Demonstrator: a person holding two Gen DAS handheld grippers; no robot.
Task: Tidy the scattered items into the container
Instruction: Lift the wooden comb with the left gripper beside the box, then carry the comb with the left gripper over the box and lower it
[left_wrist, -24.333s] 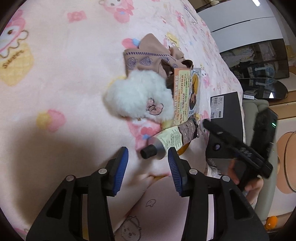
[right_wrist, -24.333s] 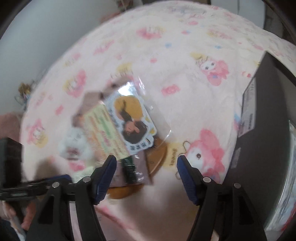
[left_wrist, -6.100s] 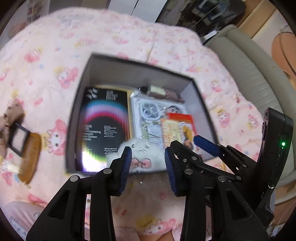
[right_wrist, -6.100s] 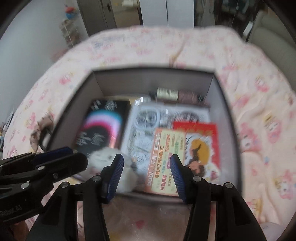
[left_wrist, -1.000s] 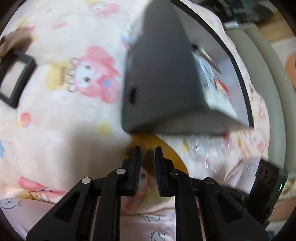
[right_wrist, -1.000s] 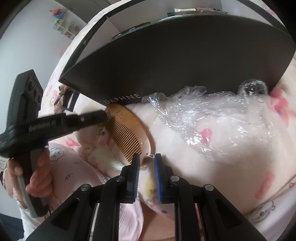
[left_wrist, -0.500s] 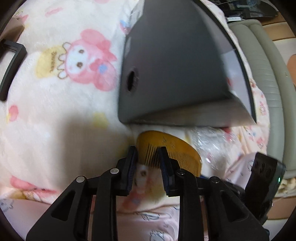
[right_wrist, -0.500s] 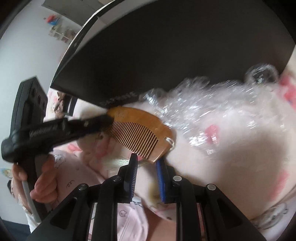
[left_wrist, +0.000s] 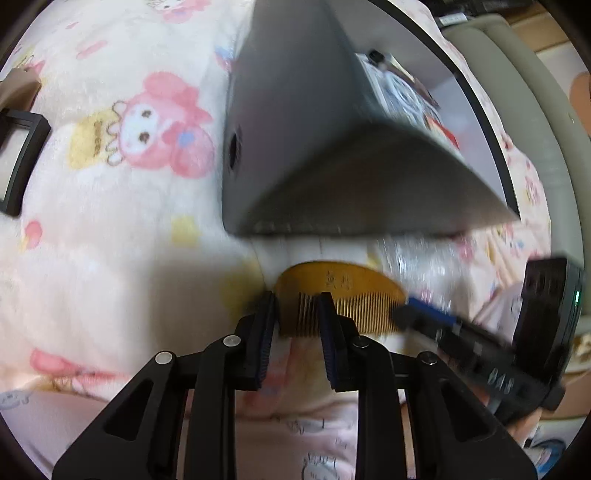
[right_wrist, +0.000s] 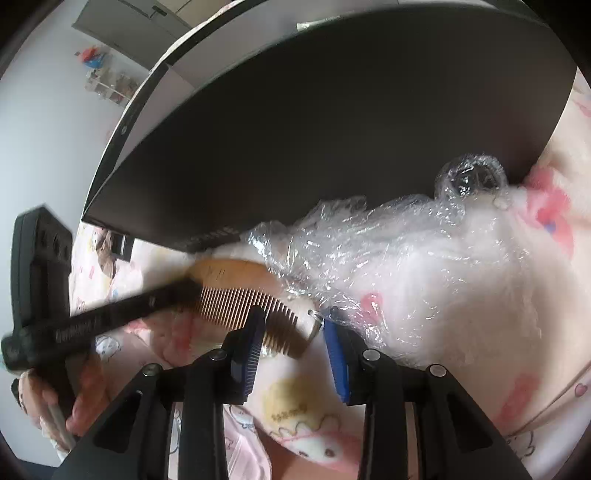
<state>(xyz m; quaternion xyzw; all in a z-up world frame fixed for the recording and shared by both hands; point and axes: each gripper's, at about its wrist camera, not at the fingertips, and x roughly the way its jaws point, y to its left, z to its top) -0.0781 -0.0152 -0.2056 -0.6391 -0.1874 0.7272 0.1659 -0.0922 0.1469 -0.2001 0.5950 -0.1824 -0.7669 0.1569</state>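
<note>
Since a second ago, the wooden comb (left_wrist: 334, 286) is lying higher, just ahead of both claws beside the dark box (left_wrist: 295, 122). Left gripper (left_wrist: 295, 314) is pinching its teeth narrowly; right gripper (right_wrist: 291, 328) is opening around the comb's other end.

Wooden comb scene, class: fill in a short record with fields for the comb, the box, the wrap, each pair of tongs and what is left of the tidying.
comb: wooden comb lies on the pink blanket, outside the box
box: dark box, open, items inside
wrap: crumpled clear plastic wrap beside the comb
left tongs: left tongs straddle the comb's teeth; whether the pads press is unclear
right tongs: right tongs opening, comb end between the fingers
left to do: comb not yet in the box
</note>
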